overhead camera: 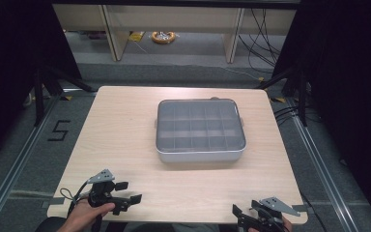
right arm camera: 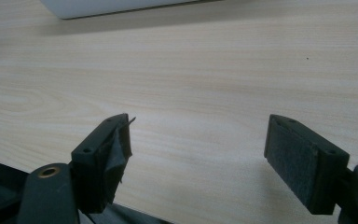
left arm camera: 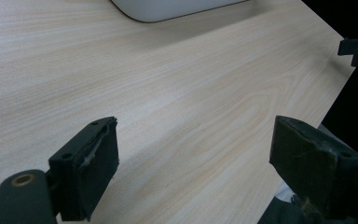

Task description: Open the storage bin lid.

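Left gripper (overhead camera: 128, 192) at 7 o'clock and right gripper (overhead camera: 244, 209) at 5 o'clock: jaws wide apart, holding nothing, well clear of the compartment box (overhead camera: 200, 129).

Left black two-jaw gripper (overhead camera: 128, 192), held in the person's left hand (overhead camera: 83, 216) at lower left, jaws spread apart. Right black two-jaw gripper (overhead camera: 246, 209) at lower right, jaws likewise apart, nothing between them.

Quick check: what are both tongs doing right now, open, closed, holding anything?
Left tongs: open, holding nothing, at the table's near edge.
Right tongs: open, holding nothing, at the near edge too.
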Available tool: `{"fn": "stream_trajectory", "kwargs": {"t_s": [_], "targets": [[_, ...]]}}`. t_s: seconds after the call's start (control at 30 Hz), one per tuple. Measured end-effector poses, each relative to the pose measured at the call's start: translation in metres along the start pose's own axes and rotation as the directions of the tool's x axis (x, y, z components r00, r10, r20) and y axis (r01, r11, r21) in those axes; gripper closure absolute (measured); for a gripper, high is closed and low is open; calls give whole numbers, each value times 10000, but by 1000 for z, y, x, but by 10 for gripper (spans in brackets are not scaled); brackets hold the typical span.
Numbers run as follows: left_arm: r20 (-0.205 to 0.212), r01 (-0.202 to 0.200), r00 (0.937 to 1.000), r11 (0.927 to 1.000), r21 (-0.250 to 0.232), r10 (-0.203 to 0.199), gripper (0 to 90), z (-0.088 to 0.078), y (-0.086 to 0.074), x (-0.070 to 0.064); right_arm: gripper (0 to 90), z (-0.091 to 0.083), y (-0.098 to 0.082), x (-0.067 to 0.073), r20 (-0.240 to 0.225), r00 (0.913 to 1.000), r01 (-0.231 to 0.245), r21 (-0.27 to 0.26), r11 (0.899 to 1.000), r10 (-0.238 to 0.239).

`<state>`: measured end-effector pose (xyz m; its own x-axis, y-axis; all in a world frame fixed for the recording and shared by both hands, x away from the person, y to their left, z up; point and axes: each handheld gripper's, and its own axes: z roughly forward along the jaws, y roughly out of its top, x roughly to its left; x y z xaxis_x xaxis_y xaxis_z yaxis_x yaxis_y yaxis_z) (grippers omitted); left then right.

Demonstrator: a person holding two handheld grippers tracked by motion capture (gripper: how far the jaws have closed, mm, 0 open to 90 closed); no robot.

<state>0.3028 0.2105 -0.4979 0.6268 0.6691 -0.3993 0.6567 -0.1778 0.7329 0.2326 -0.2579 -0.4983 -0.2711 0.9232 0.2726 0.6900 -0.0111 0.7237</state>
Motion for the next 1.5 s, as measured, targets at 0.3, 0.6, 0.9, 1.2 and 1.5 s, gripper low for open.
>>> {"fn": "stream_trajectory", "kwargs": {"t_s": [0.3, 0.6, 0.9, 1.2, 1.5], "targets": [[-29, 98, 9999, 9999, -89, -98, 148, 1, 0, 1, 236, 2, 0, -2, -18, 10000, 25, -232, 9997, -25], [-40, 153, 9999, 9999, 19, -153, 148, 0, 0, 1, 236, 1, 0, -2, -277, 9993, -270, -208, 9994, 265], [-58, 228, 9997, 9997, -117, -229, 148, 1, 0, 2, 237, 0, 1, 2, -34, 9971, -766, 56, 9970, 767], [-90, 234, 9997, 9997, -74, -234, 148, 0, 1, 3, 239, 1, 1, -5, -143, 9991, -399, -373, 9985, 394], [-146, 301, 9994, 9994, -145, -303, 148, 0, 2, 4, 244, 2, 4, -2, -148, 9944, -1055, -395, 9936, 1050]]}}
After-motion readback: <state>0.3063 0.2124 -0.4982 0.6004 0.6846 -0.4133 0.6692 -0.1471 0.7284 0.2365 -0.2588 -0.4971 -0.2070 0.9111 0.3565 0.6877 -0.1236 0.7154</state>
